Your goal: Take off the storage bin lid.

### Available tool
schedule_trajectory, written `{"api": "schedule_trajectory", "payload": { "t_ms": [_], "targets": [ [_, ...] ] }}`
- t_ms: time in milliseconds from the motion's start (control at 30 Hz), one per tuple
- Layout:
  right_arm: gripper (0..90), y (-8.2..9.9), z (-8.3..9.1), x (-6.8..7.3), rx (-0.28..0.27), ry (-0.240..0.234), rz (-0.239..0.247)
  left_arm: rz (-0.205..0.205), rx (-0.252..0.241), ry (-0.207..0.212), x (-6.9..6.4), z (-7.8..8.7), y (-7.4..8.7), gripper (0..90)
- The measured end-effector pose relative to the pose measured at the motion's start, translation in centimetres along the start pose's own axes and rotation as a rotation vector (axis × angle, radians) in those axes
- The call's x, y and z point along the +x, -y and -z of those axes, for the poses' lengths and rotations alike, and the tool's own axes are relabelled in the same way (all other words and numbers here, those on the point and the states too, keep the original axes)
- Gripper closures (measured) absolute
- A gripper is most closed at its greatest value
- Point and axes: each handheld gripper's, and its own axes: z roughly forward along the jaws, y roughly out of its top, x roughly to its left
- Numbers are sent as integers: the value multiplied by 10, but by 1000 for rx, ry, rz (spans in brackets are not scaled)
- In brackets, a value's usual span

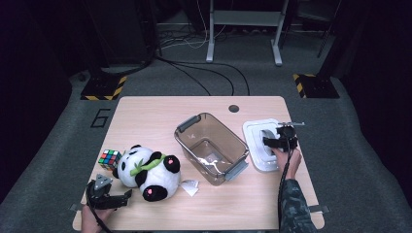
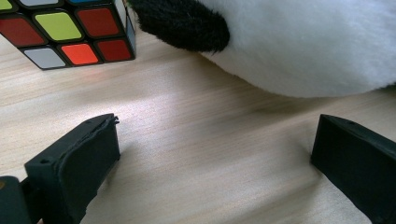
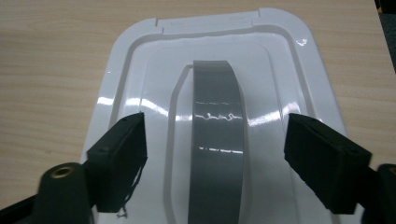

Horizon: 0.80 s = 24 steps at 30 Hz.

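At the near left corner of the worktop (image 1: 145, 109), well left of the clear bin (image 1: 212, 147), the left gripper (image 1: 127, 195) rests low with its jaws spread wide and bare wood between them; in the left gripper view the panda's white belly lies just beyond the jaw tips without touching them. The colour cube (image 1: 110, 158) sits close to the worktop's left edge, farther left of the bin than the plush panda (image 1: 147, 171), whose head nearly touches it. A small white scrap (image 1: 190, 186) lies between the panda and the bin's near corner. The bin stands at an angle in the middle of the worktop, grey handles at its far-left and near-right ends, with open wood behind it up to the far edge and a broad bare strip in front of it. Just right of the bin lies the white lid (image 1: 254, 145), flat, its right side close to the worktop's right edge. The right gripper (image 1: 266, 142) hovers over the lid with jaws spread, one on either side of the lid's grey handle (image 3: 217, 140), pinching nothing.
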Motion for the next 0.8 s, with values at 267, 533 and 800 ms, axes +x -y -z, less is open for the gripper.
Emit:
{"api": "schedule_trajectory", "payload": {
  "t_ms": [267, 533, 800],
  "targets": [
    [1, 3, 16, 4, 14, -26, 46, 0, 0, 0, 0, 0, 0, 7],
    [0, 10, 32, 10, 10, -62, 90, -1, 0, 0, 0, 0, 0, 7],
    [0, 26, 47, 22, 5, -97, 130, 0, 0, 0, 0, 0, 0, 7]
  ]
}}
